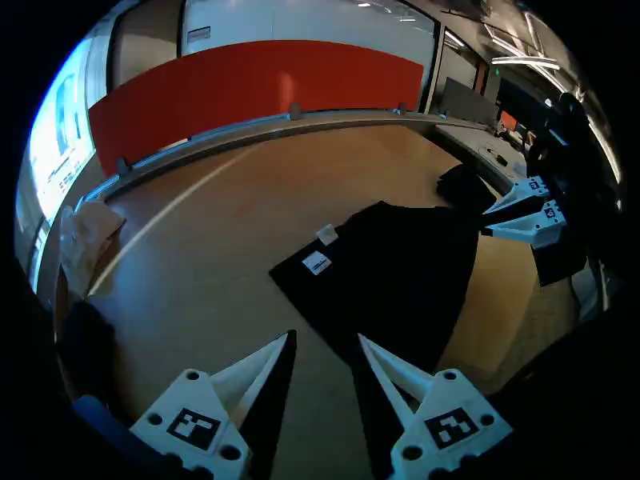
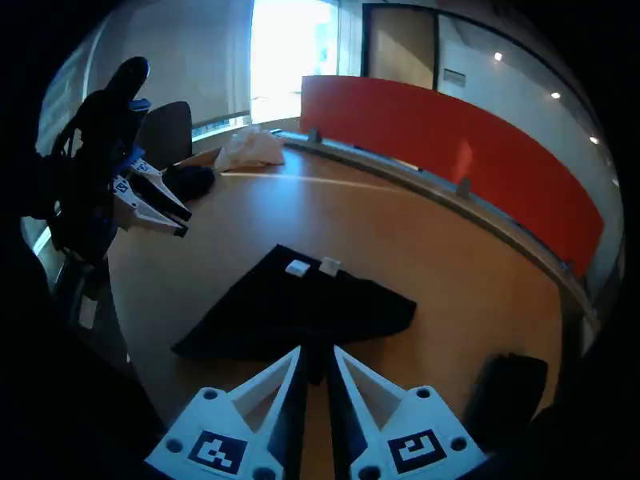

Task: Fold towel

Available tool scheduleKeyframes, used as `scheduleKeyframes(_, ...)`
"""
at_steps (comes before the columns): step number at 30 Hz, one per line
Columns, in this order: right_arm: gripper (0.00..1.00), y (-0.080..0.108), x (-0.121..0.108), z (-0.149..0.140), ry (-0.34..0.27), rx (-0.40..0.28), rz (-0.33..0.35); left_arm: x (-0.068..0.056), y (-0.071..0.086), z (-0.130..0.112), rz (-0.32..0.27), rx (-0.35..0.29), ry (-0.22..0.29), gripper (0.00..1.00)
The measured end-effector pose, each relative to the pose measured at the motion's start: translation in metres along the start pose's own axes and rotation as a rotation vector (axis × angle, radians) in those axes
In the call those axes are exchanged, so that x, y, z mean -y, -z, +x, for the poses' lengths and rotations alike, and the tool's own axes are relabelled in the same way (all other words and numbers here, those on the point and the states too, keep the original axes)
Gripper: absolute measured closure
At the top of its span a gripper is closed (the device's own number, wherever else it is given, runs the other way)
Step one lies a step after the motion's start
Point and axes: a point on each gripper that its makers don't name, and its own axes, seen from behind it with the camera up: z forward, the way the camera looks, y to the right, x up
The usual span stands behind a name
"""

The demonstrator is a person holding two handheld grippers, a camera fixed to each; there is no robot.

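Towel (image 1: 384, 264), black, lies on the counter (image 1: 240, 216) with its near edge drawn up into your right tongs (image 2: 317, 349), which pinch it, apparently to carry it over for a fold, while your left tongs (image 1: 324, 334) hover spread and empty nearby.

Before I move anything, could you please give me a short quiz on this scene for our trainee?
1. True or false: the left hand-held gripper is open.
2. The towel on the table is: A white, B black, C striped.
3. What colour is the partition behind the table?
Key: 1 true; 2 B; 3 red.
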Motion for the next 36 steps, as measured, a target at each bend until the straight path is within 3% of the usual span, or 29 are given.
scheduleKeyframes(1, 0.86, 0.000, 0.000, 0.000, 0.000, 0.000, 0.000, -0.002, 0.000, -0.001, -0.007, 0.003, 0.000, 0.39)
scheduleKeyframes(5, 0.86, 0.000, 0.001, -0.002, 0.001, 0.001, 0.000, -0.009, 0.000, -0.003, -0.027, 0.010, -0.002, 0.26)
scheduleKeyframes(7, 0.86, 0.001, 0.001, -0.002, 0.001, 0.001, 0.000, -0.011, -0.001, -0.004, -0.031, 0.012, -0.007, 0.25)
scheduleKeyframes(18, 0.86, 0.001, 0.002, -0.005, 0.002, 0.002, -0.003, -0.026, -0.004, -0.023, -0.049, 0.030, -0.049, 0.24)
scheduleKeyframes(36, 0.86, -0.006, 0.008, -0.011, 0.006, 0.012, 0.003, -0.064, -0.029, -0.074, -0.127, 0.060, -0.100, 0.24)
